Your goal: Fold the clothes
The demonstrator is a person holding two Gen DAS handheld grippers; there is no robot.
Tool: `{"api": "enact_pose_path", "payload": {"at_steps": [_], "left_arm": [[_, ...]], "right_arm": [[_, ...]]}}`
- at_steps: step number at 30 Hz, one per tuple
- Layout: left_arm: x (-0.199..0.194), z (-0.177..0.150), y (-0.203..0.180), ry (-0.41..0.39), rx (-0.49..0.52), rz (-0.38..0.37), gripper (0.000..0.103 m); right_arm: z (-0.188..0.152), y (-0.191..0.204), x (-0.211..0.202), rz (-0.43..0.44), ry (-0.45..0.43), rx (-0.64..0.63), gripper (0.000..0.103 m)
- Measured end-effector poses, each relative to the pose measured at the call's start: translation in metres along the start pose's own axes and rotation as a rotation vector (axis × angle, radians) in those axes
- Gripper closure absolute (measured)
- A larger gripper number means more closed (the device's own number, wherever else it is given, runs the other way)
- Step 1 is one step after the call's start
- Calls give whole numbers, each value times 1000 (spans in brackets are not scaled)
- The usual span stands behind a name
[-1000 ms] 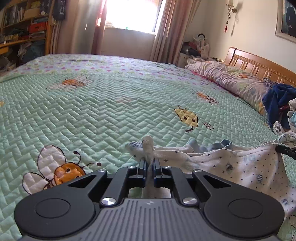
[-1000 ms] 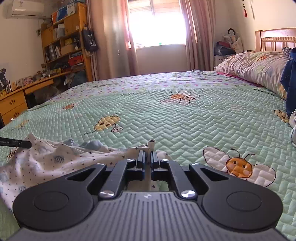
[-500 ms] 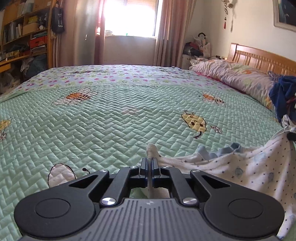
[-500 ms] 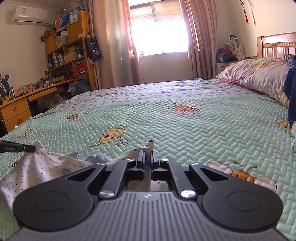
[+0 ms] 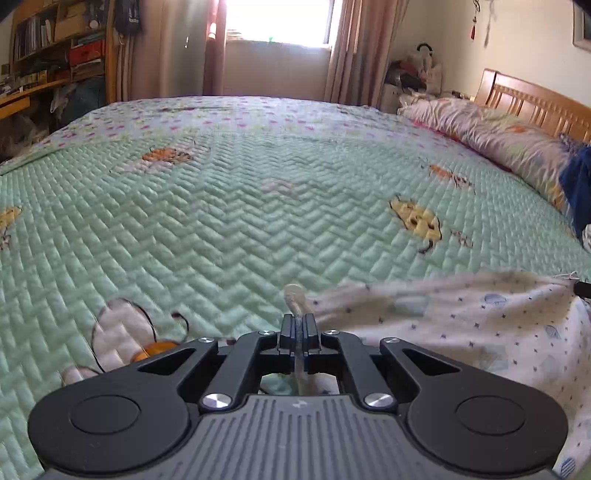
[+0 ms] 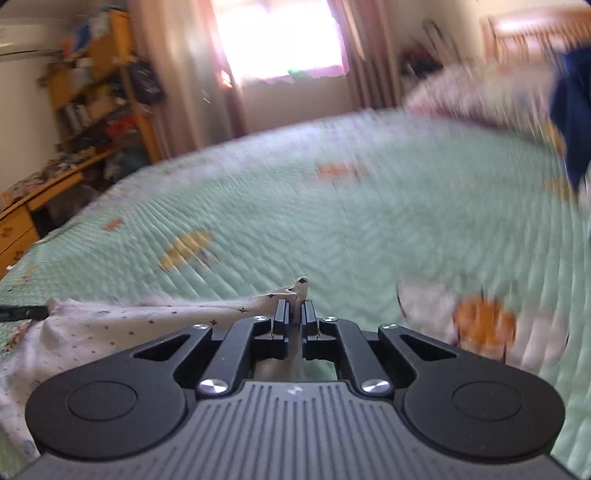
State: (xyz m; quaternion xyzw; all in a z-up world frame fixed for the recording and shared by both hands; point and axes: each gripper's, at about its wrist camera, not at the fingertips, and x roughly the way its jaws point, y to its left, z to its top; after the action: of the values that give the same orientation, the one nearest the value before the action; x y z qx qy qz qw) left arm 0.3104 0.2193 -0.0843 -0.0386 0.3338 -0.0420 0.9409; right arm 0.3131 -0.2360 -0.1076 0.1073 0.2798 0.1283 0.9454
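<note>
Garment: a white garment [image 5: 461, 332] with small dark stars and pale blue balloon prints, stretched between the two grippers just above the near part of the bed; in the left wrist view it spreads from centre toward 3 and 4 o'clock, in the right wrist view [image 6: 110, 325] toward 9 and 8 o'clock.
Left gripper: the left gripper [image 5: 297, 325] has its jaws pinched together on a rolled edge of the garment, a nub of cloth poking out above the tips.
Right gripper: the right gripper [image 6: 294, 312] is likewise clamped tight on another edge of the garment, a small folded tab standing up between the fingertips; this view is blurred.
Far tips: each view shows a black tip of the other gripper at the garment's far corner, at 3 o'clock and at 9 o'clock.
Bed: green quilted bedspread [image 5: 221, 221] with bee and ladybird prints, under and beyond the garment.
Pillow: pink floral pillow [image 5: 498, 136] at 2 o'clock by the wooden headboard [image 5: 535, 103].
Blue clothing: dark blue cloth [image 5: 580, 184] at 3 o'clock, at the edge.
Room: bright window [image 5: 277, 18] with curtains at 12 o'clock, bookshelf [image 5: 55, 44] at 10 o'clock.
</note>
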Motion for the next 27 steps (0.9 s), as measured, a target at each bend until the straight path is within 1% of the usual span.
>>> {"api": "enact_pose_path", "payload": {"at_steps": [2, 3, 4, 5, 6, 7, 8, 9, 11, 12, 13, 14, 15, 17, 18, 19, 20, 21, 22, 23, 24, 25, 26, 27], "left_arm": [[0, -4, -1, -3, 14, 3, 92], [0, -4, -1, -1, 18, 9, 87], [-1, -4, 1, -1, 13, 16, 79], [-3, -4, 3, -2, 7, 22, 73], [-8, -4, 5, -8, -5, 23, 64], [-13, -4, 8, -15, -17, 24, 58], [-19, -4, 10, -22, -28, 27, 55], [-28, -6, 11, -33, -32, 34, 48], [-46, -9, 12, -58, -43, 44, 48], [-58, -12, 12, -86, -64, 21, 48], [-70, -15, 10, -110, -91, -11, 48], [-80, -20, 5, -133, -117, -50, 48], [-89, -26, -3, -149, -128, -97, 47], [-97, -41, -25, -154, -107, -168, 48], [-100, -48, -35, -151, -92, -197, 48], [-96, -54, -43, -125, -61, -197, 48], [-92, -61, -49, -95, -38, -192, 48], [-82, -69, -45, -48, -48, -158, 50], [-75, -75, -39, -10, -64, -131, 59], [-76, -78, -26, -13, -108, -138, 67], [-78, -80, -14, -17, -149, -141, 73], [-85, -78, -6, -28, -171, -130, 71], [-92, -76, 2, -40, -188, -115, 69], [-98, -75, 4, -60, -175, -88, 61]], "right_arm": [[-5, -1, -1, 4, -11, 14, 93], [-5, -2, -2, 7, -13, 18, 91], [-5, -3, -3, 9, -15, 23, 83], [-3, -4, -5, 12, -12, 32, 74], [-2, -6, -9, 15, -13, 44, 70], [-2, -8, -15, 18, -19, 56, 69], [-1, -10, -22, 21, -31, 66, 69], [-1, -10, -31, 17, -45, 69, 69], [1, -4, -52, 22, -80, 35, 69], [0, 1, -61, 41, -92, 20, 69], [-2, 6, -70, 78, -96, 23, 69], [-5, 11, -78, 134, -94, 44, 69], [-10, 16, -82, 199, -82, 74, 69], [-25, 25, -85, 321, -34, 150, 69], [-33, 27, -84, 361, -3, 183, 69], [-41, 28, -80, 378, 32, 206, 69], [-49, 27, -75, 367, 69, 216, 69], [-56, 21, -72, 320, 94, 219, 69], [-61, 10, -71, 277, 101, 239, 69], [-65, -3, -70, 238, 103, 264, 82], [-67, -16, -74, 233, 103, 303, 87], [-66, -21, -81, 211, 89, 314, 86], [-65, -25, -89, 181, 72, 315, 82], [-62, -24, -96, 153, 55, 296, 76]]}}
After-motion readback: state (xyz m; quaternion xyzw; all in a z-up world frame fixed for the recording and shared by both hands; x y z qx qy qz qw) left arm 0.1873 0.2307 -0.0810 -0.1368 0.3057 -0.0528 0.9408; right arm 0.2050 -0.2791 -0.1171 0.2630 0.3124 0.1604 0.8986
